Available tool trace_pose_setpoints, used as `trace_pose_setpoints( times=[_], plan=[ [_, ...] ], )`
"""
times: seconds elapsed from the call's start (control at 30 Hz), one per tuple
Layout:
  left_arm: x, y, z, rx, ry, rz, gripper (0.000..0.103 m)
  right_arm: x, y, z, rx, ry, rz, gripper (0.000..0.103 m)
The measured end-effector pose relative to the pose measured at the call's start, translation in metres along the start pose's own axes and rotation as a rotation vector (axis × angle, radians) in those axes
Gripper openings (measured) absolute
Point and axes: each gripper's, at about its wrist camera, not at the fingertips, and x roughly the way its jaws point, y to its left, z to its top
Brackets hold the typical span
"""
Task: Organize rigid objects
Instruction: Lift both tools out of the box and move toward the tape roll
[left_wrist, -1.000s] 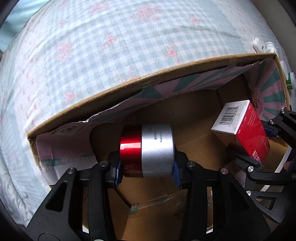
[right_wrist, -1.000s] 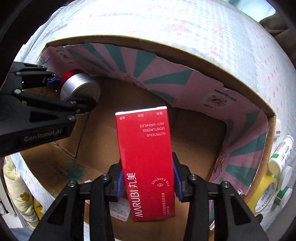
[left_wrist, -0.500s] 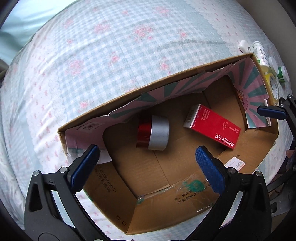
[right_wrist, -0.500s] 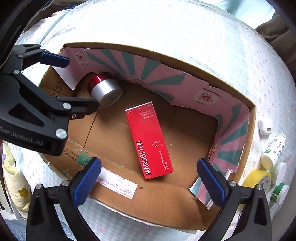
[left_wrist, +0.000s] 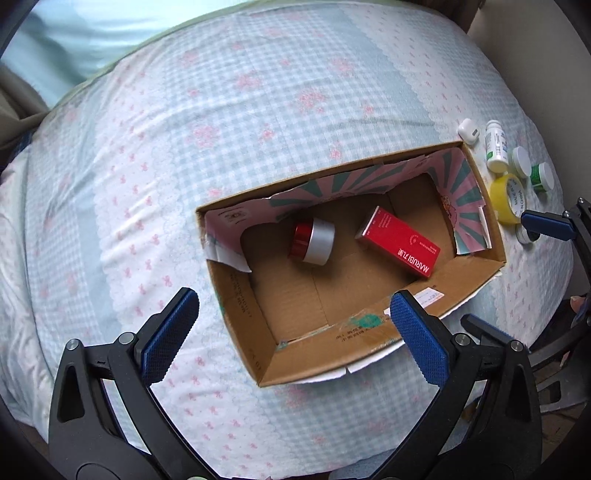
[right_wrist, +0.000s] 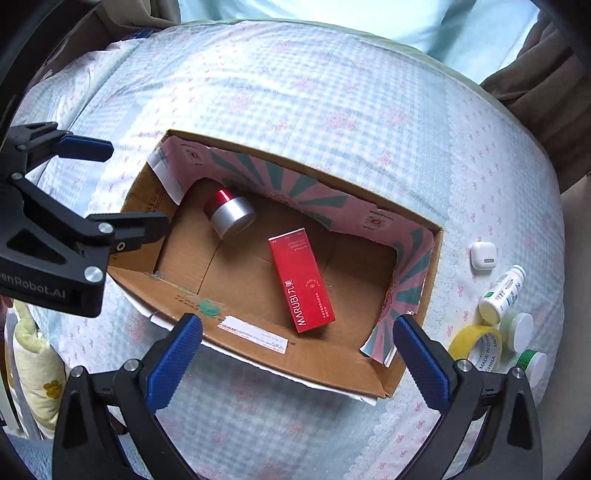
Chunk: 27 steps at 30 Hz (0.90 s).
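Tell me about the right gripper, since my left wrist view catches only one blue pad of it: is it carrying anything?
Observer: No. The right gripper stands wide open with nothing between its pads; the red carton lies flat in the cardboard box.
Operator: And how does my own gripper sit, seen from outside?
Observer: The left gripper hangs open and empty over the box's left end, beside the silver jar but not touching it.
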Motion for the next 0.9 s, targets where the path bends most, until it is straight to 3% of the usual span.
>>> trace_pose_setpoints(
  times=[0.23,0.43,0.7,0.9],
  plan=[
    [-0.064,-0.006,-0.017,-0.016,-0.085,0.014,0.103,-0.048,-0.009,-0.01,0.133,-0.007,-0.002,0.103],
    [-0.112,-0.034,-0.031,0.016,-0.172,0.018,0.103,-0.098,-0.034,-0.045,0.295,-0.057,-0.037,0.103],
    [-0.138,-0.106,-0.046,0.066,-0.212,-0.074,0.103,-0.153,-0.092,-0.107,0.437,-0.136,-0.128,0.103],
    [-0.133,-0.183,-0.048,0.097,-0.207,-0.091,0.103,-0.176,-0.15,-0.15,0.458,-0.192,-0.175,0.103]
  ],
)
